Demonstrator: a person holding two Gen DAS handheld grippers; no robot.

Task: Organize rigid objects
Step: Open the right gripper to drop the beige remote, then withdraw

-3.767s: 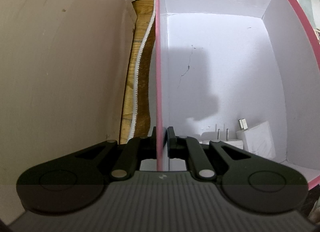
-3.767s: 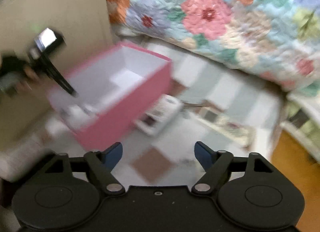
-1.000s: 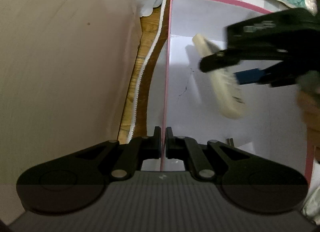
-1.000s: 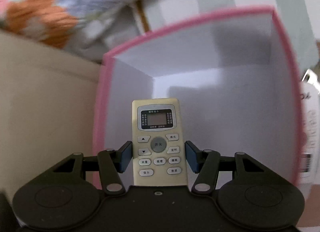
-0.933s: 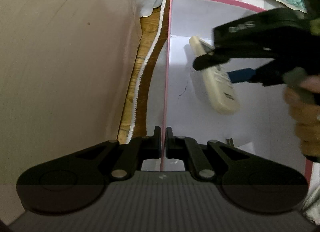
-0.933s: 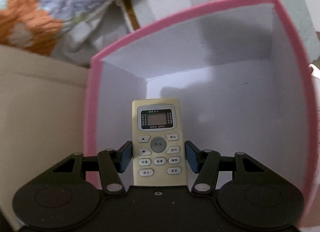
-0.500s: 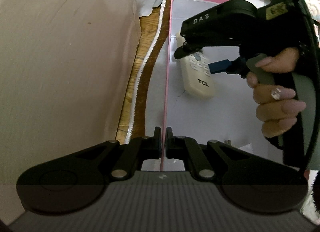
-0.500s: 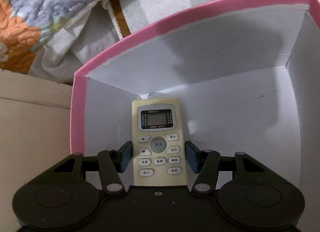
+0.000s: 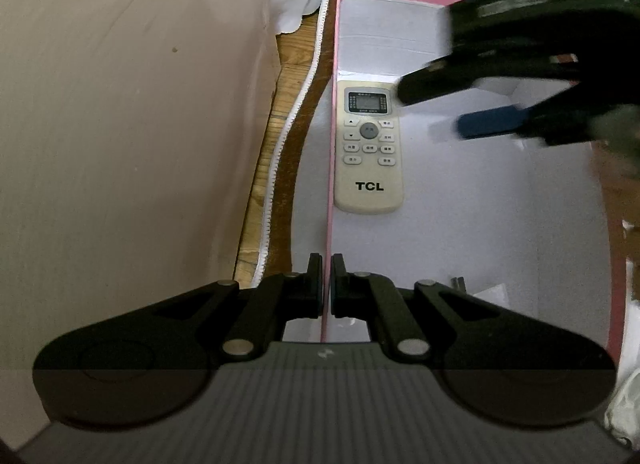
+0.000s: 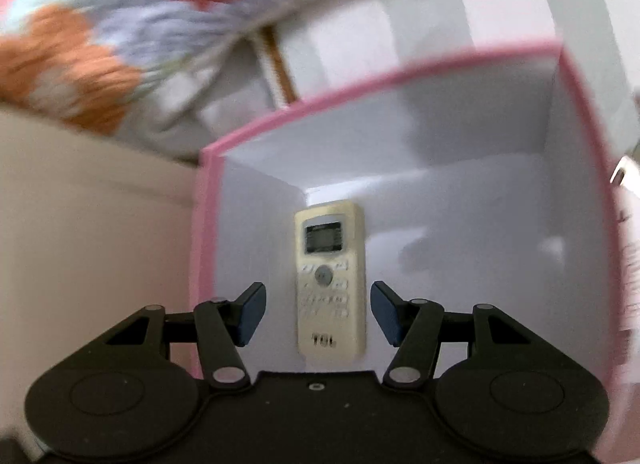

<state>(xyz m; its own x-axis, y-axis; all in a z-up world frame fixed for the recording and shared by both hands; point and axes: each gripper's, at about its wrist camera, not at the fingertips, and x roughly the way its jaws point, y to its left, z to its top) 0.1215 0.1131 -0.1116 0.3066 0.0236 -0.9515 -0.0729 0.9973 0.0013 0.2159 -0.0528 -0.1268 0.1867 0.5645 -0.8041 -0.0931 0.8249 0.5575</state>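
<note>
A cream TCL remote [image 9: 369, 152] lies face up on the floor of the pink-rimmed white box [image 9: 392, 40], against its left wall near the far corner. My left gripper [image 9: 326, 264] is shut on the box's left wall at the near end. My right gripper [image 9: 436, 110] hovers blurred over the box to the right of the remote. In the right wrist view the remote [image 10: 330, 280] lies below and beyond the right gripper [image 10: 318, 296], whose jaws are opening with the blue pads clear of it. The box rim [image 10: 206, 224] frames it.
A white charger [image 9: 488, 292] with metal prongs lies at the box's near end. A beige cardboard surface [image 9: 120, 144] stands left of the box, with a strip of wooden floor [image 9: 276, 136] between. A floral quilt [image 10: 100, 44] lies beyond, and a white labelled object [image 10: 628, 264] sits right.
The right gripper carried the remote down into the box, let go of it on the floor by the left wall, and has pulled back up. The left gripper has not moved.
</note>
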